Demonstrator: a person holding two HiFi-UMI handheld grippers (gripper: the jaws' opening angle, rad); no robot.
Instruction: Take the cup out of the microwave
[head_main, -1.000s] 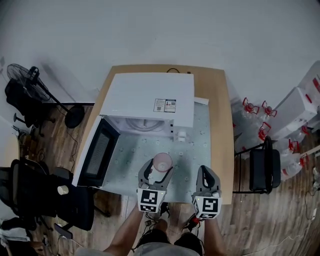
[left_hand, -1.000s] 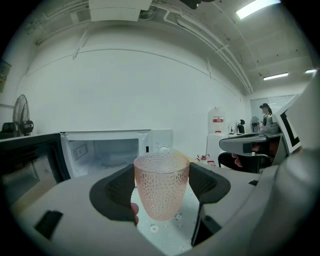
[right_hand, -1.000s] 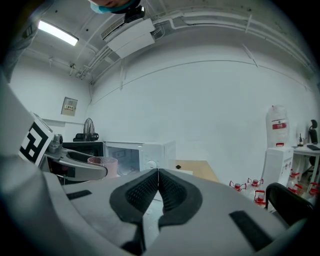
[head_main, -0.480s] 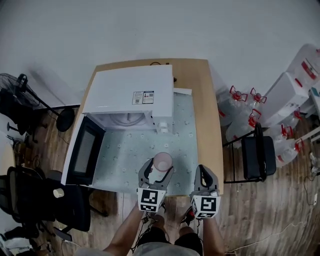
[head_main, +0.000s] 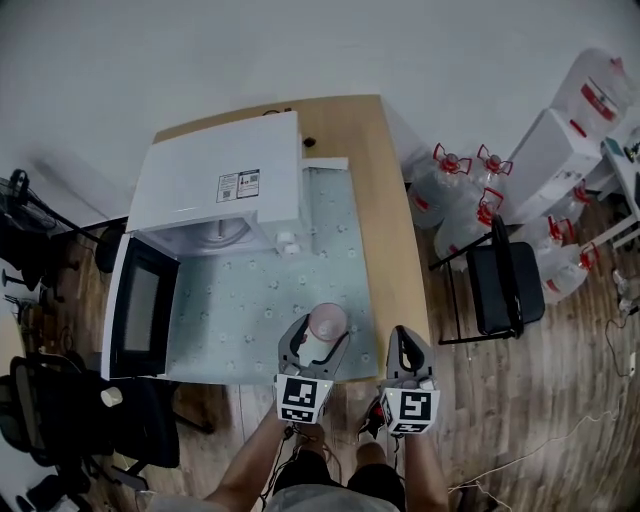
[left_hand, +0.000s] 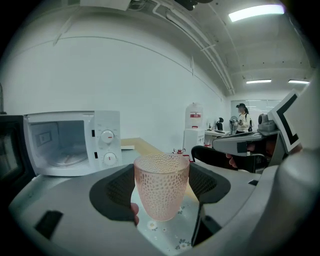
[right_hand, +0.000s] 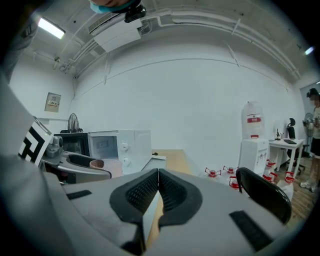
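My left gripper (head_main: 322, 342) clamps cup (head_main: 326, 322) upright against tipping, well clear of microwave (head_main: 215, 185); right gripper (head_main: 407, 340) pressed together, empty.

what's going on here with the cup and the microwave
A person works a gripper in each hand. The left gripper has its jaws closed on a pink dimpled cup, which is outside the microwave, over the mat near the table's near edge. The microwave door stands open and only the turntable shows inside. The right gripper is beside it, jaws together and empty.
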